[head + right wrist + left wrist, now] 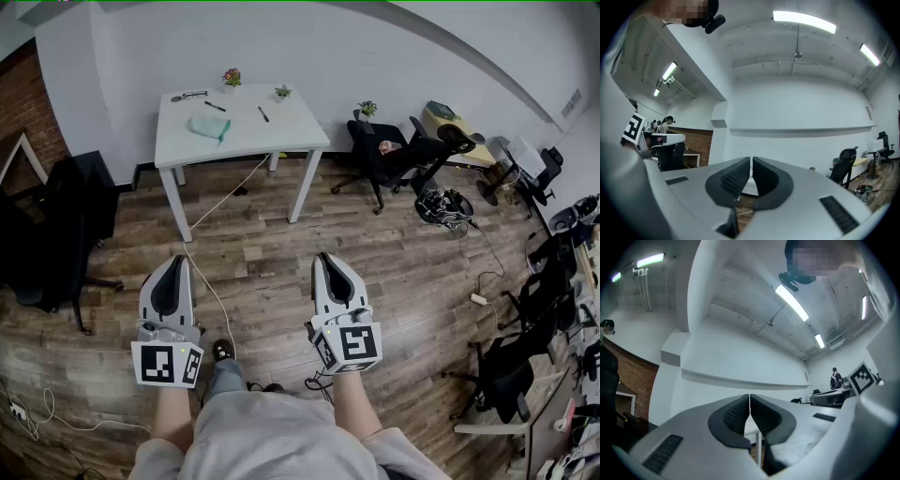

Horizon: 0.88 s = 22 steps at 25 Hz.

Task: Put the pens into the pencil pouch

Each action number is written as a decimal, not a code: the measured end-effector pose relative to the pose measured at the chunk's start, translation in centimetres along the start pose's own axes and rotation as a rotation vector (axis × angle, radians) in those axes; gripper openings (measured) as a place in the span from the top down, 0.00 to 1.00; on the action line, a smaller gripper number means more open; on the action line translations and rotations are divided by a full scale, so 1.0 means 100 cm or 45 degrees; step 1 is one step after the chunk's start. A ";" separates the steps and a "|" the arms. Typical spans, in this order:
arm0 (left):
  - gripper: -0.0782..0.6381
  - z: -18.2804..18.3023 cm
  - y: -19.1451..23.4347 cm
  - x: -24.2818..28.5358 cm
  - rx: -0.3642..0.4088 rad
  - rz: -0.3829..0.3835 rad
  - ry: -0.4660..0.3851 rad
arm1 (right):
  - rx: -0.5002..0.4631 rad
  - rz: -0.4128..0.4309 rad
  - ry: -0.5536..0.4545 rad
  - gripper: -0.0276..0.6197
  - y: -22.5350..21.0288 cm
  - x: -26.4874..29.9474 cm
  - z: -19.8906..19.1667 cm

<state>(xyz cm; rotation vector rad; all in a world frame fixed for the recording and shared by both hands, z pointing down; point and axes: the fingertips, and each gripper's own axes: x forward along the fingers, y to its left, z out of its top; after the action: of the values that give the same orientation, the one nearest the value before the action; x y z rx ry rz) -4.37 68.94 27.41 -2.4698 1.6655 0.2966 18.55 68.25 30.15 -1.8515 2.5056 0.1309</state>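
Far ahead in the head view stands a white table (281,136). On it lie a teal pencil pouch (208,126) and two dark pens (216,106) (263,114), apart from the pouch. Both grippers hang over the wooden floor, well short of the table. My left gripper (173,261) is shut with nothing in it, and its pads meet in the left gripper view (749,397). My right gripper (325,256) is also shut and empty, its pads all but touching in the right gripper view (751,160).
Two small potted plants (232,77) (282,91) and a dark looped item (189,95) sit at the table's back. A white cable (217,211) trails across the floor from the table. Black office chairs (389,155) stand right, another chair (56,234) left.
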 end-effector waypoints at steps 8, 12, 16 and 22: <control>0.85 0.003 -0.006 0.003 -0.002 -0.001 -0.016 | 0.008 0.002 0.005 0.90 -0.004 -0.002 0.001; 0.85 0.000 -0.001 0.009 -0.007 0.000 -0.014 | 0.002 0.005 0.013 0.90 -0.004 0.006 -0.002; 0.85 -0.004 0.008 0.020 -0.013 -0.006 -0.011 | -0.002 0.002 0.018 0.90 -0.003 0.021 -0.004; 0.85 -0.012 0.033 0.050 -0.018 -0.009 -0.008 | -0.008 0.002 -0.004 0.90 -0.001 0.057 -0.004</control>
<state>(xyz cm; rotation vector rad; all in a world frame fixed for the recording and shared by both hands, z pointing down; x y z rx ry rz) -5.50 62.99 27.28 -2.4814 1.6576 0.3165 17.03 62.76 30.14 -1.8505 2.5074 0.1418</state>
